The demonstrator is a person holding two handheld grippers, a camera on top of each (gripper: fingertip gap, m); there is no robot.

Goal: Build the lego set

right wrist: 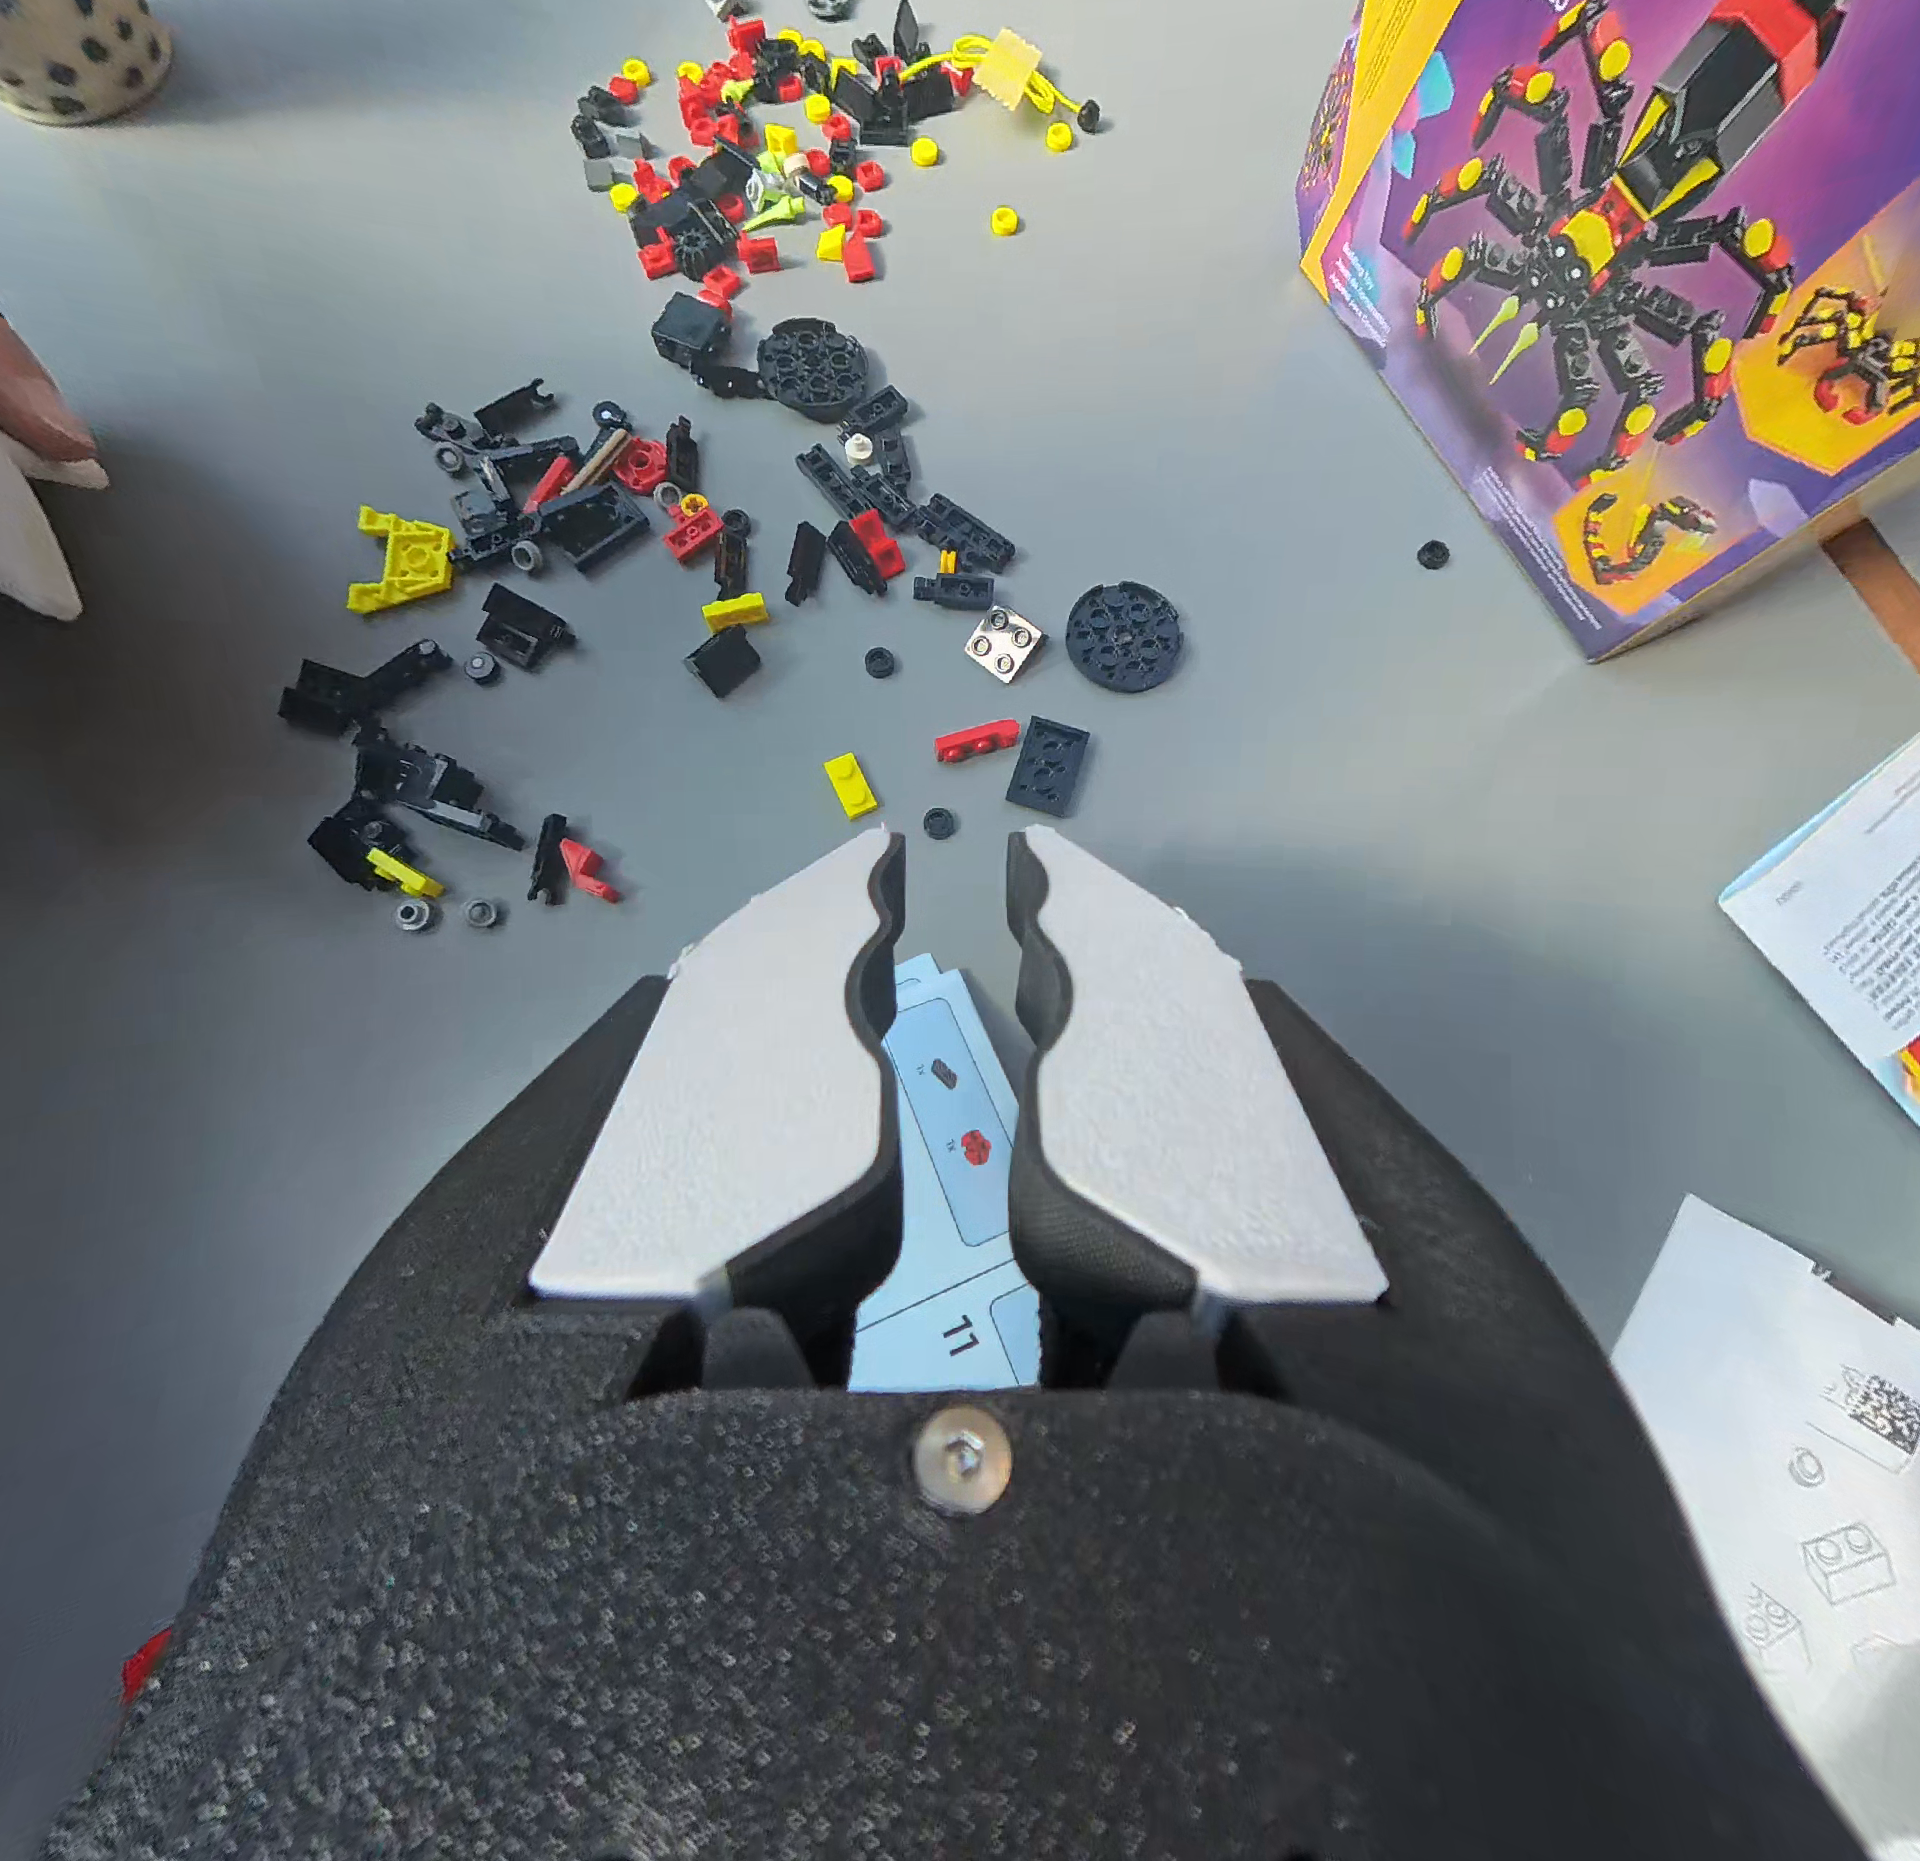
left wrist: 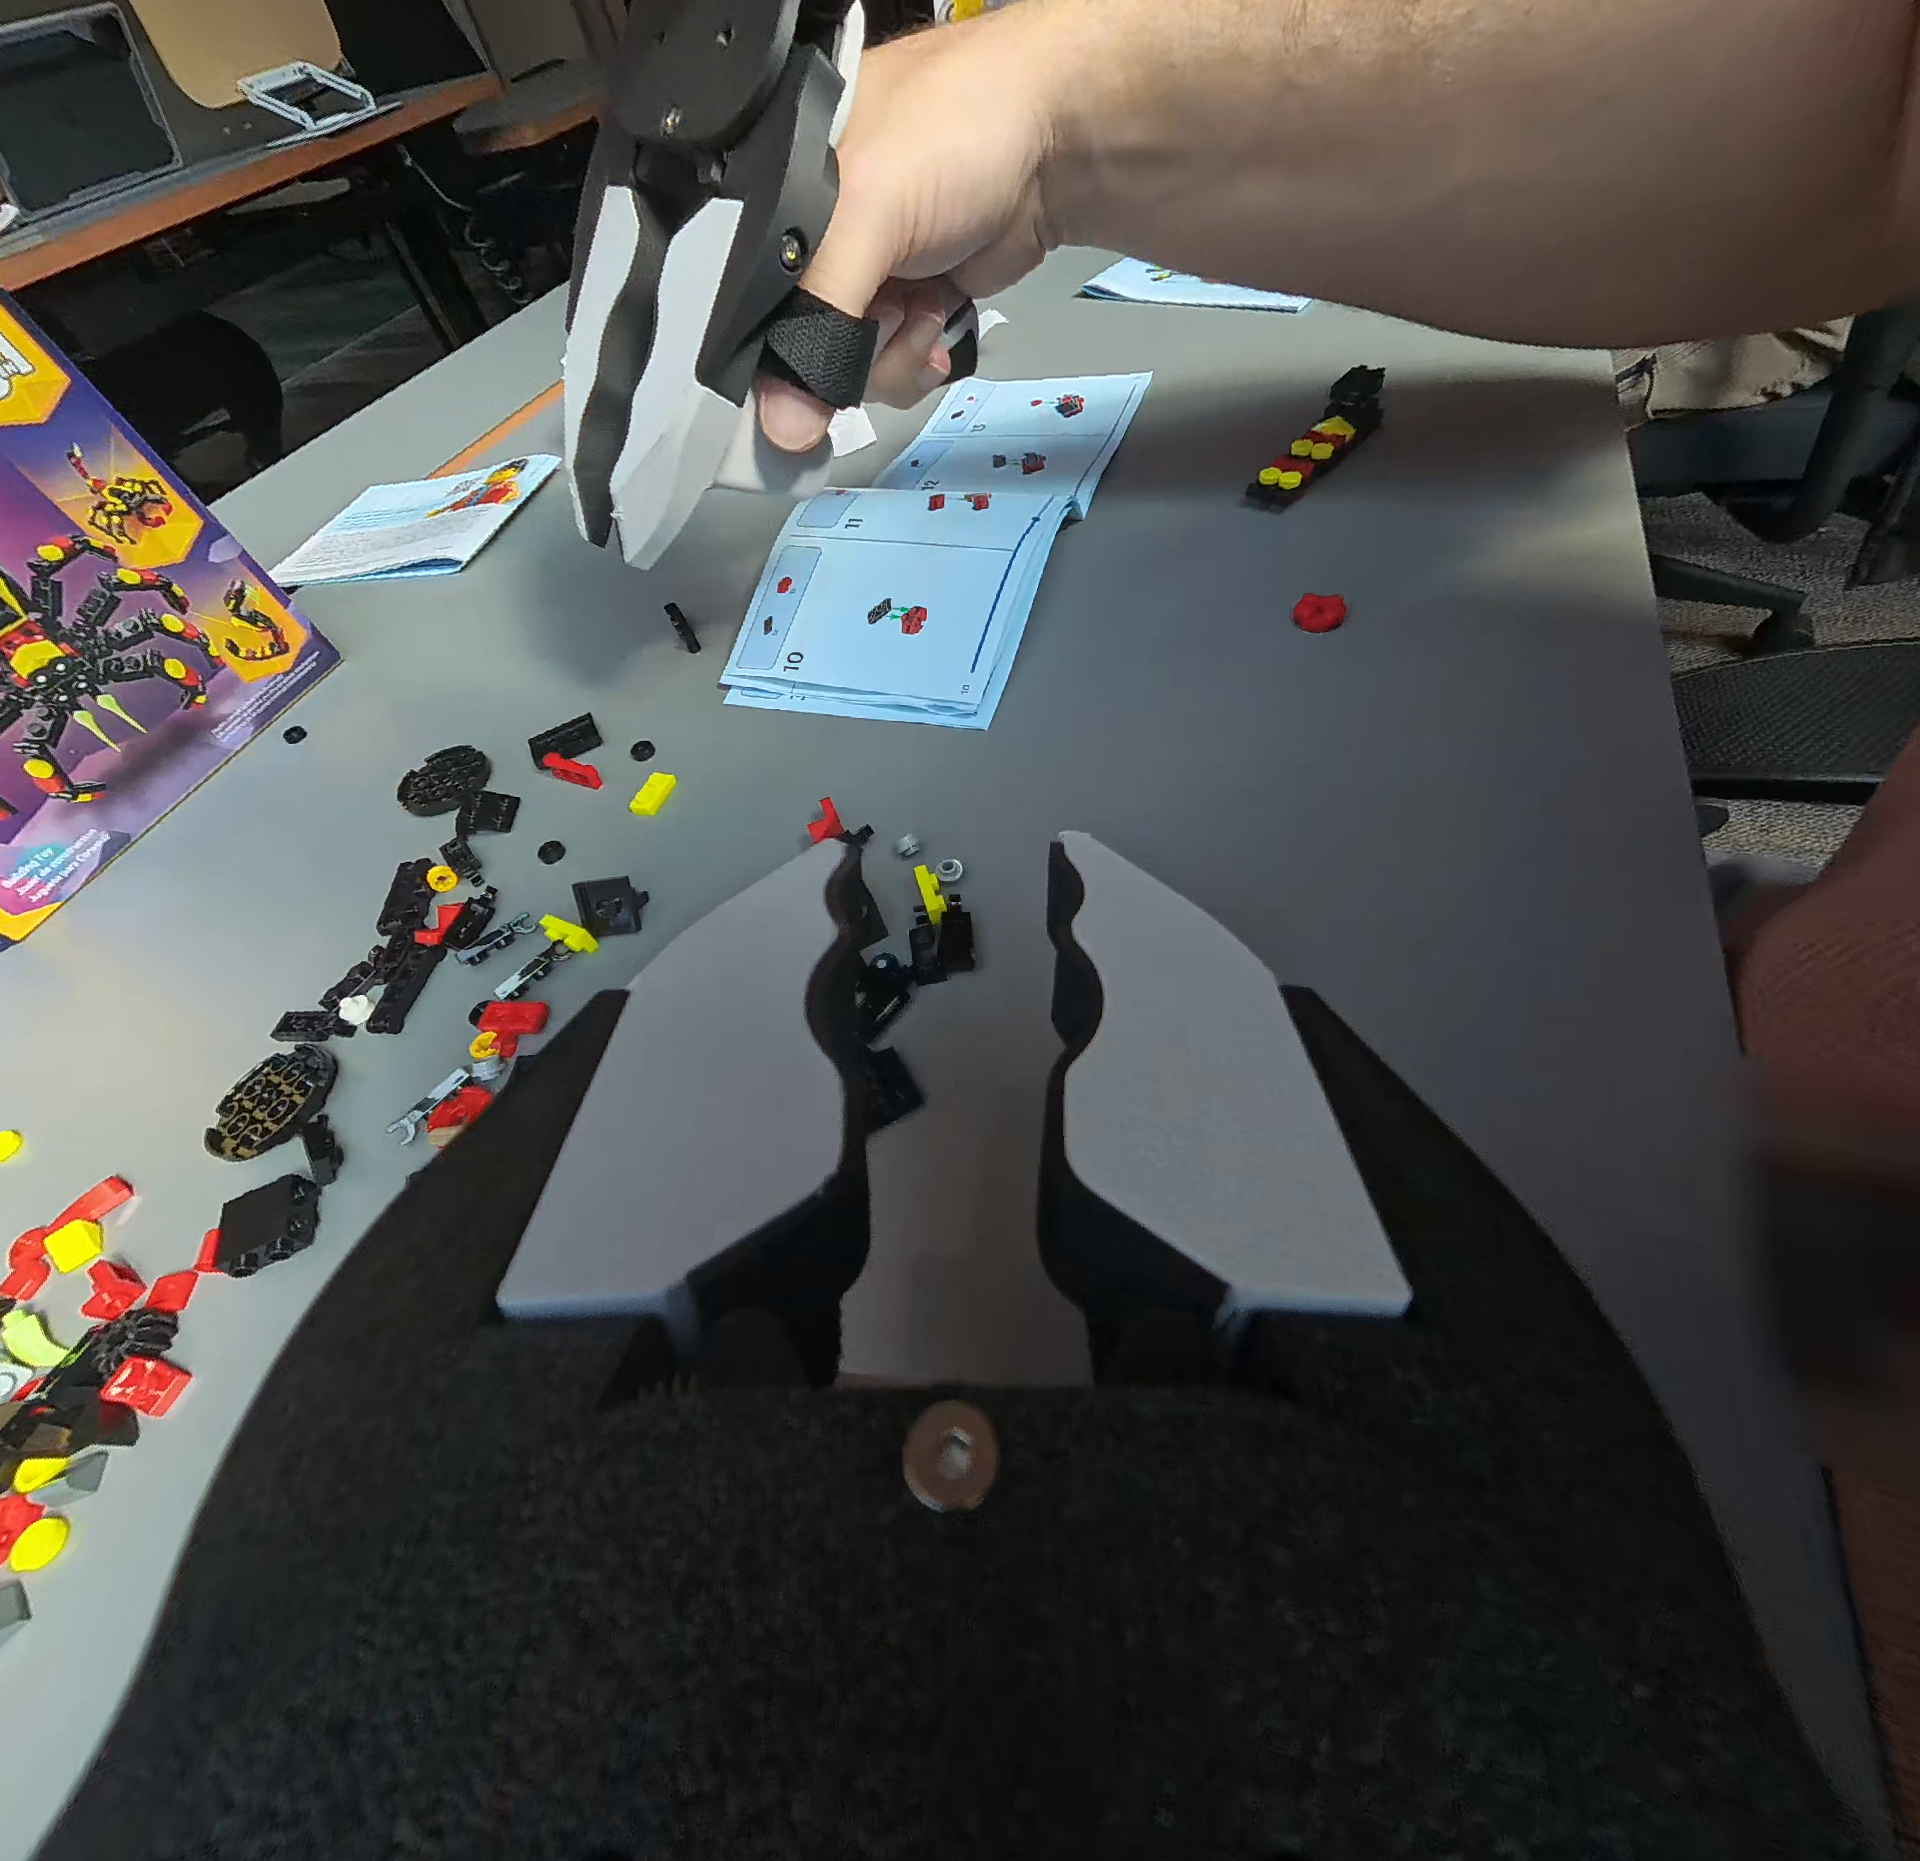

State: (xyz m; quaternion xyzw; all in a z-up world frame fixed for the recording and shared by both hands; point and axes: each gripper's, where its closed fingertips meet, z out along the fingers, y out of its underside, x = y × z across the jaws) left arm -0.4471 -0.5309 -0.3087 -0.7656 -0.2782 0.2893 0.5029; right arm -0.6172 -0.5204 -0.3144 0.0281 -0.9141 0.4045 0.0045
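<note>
Grey bench [left wrist: 1299, 876] fills both views, with shelves and chairs behind it. Loose bricks [right wrist: 727, 377] in black, red and yellow lie spread over the left side of the bench. A purple box [right wrist: 1621, 284] with a spider picture stands at the far left in the left wrist view. An open booklet [left wrist: 914, 585] lies in the middle, with other leaflets around it.

The left gripper [left wrist: 951, 855] hangs over a small bunch of bricks, and its jaws are wide apart and hold nothing. The right gripper [right wrist: 954, 840] is up in the air above the near end of the booklet. Its jaws are a little way apart and hold nothing too.

Only a small part looks done. A short black strip [left wrist: 1320, 440] with red and yellow studs sits far off on the right. A red round piece [left wrist: 1317, 611] lies alone nearer, still loose. The big spider on the box needs many more bricks, so most of the building seems left to do.
</note>
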